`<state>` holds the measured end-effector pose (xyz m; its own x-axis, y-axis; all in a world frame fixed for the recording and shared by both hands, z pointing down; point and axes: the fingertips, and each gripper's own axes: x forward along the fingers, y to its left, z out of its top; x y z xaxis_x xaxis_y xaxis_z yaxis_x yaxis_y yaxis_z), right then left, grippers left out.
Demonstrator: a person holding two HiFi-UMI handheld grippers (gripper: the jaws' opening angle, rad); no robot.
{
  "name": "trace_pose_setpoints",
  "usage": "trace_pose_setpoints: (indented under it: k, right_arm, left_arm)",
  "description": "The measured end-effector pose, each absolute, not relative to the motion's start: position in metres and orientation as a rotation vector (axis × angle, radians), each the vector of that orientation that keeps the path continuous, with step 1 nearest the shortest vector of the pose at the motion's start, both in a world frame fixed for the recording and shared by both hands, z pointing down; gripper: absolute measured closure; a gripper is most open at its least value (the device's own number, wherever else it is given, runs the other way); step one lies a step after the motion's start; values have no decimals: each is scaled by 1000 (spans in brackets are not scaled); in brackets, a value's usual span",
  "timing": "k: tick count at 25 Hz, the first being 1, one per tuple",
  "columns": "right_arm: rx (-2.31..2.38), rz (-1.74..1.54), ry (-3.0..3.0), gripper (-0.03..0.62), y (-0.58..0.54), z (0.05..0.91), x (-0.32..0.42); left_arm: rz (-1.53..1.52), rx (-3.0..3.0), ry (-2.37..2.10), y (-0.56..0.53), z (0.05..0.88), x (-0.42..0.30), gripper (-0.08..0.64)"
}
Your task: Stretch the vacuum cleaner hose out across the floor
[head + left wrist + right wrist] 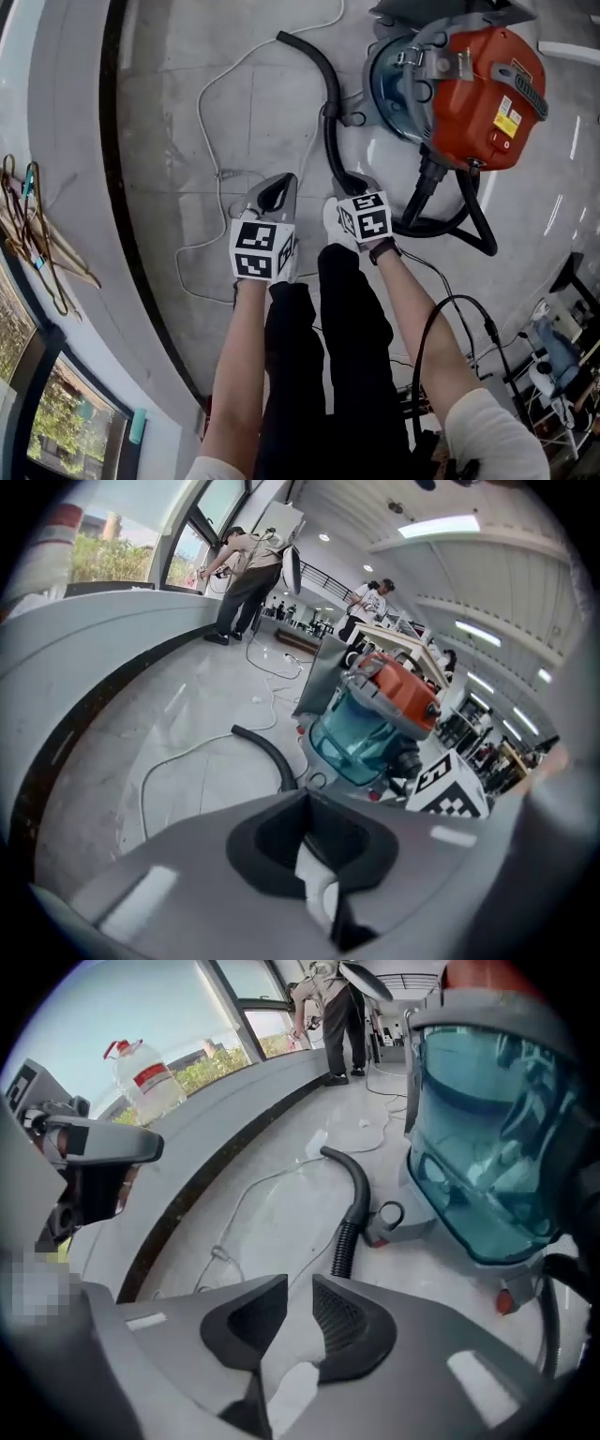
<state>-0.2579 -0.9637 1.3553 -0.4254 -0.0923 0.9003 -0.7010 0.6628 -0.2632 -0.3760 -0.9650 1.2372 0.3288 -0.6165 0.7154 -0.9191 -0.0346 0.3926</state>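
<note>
The vacuum cleaner (pixel 469 89), orange on top with a blue tank, stands at the upper right of the head view. Its black hose (pixel 330 103) loops round the front of the machine, passes by my right gripper (pixel 354 183) and curves up to a free end at the top. In the right gripper view the jaws (pixel 300 1302) stand slightly open with nothing between them, and the hose (pixel 354 1208) lies just beyond their tips. My left gripper (pixel 278 189) is beside it to the left, shut and empty (pixel 305 808), with the hose (pixel 267 752) and vacuum (pixel 375 714) ahead of it.
A white power cable (pixel 211 131) winds over the pale floor left of the hose. A curved grey ledge with a dark base strip (pixel 112 187) runs along the left. A water jug (pixel 141 1077) stands on it. People (pixel 244 574) stand far off. A black cable (pixel 450 309) lies at lower right.
</note>
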Motion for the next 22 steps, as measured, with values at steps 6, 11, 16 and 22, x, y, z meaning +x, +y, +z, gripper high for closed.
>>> trace_pose_setpoints:
  k: [6,11,16,22]
  right_arm:
    - [654,742,-1847,258,-972,1460,-262]
    - [693,667,-1760,269,-979,1516,-255]
    - [716,613,-1703,354,-981,1532,-249]
    - [653,811,-1748,414,-970,1459,-255]
  left_arm:
    - [468,1742,-1360,-954,1314,-387,558]
    - [477,1727,-1348,-946,1347,-398,558]
    - [484,1744,-1344,-949,1347,-409,558]
    - [445,1743,-1356,-951,1289,-407,558]
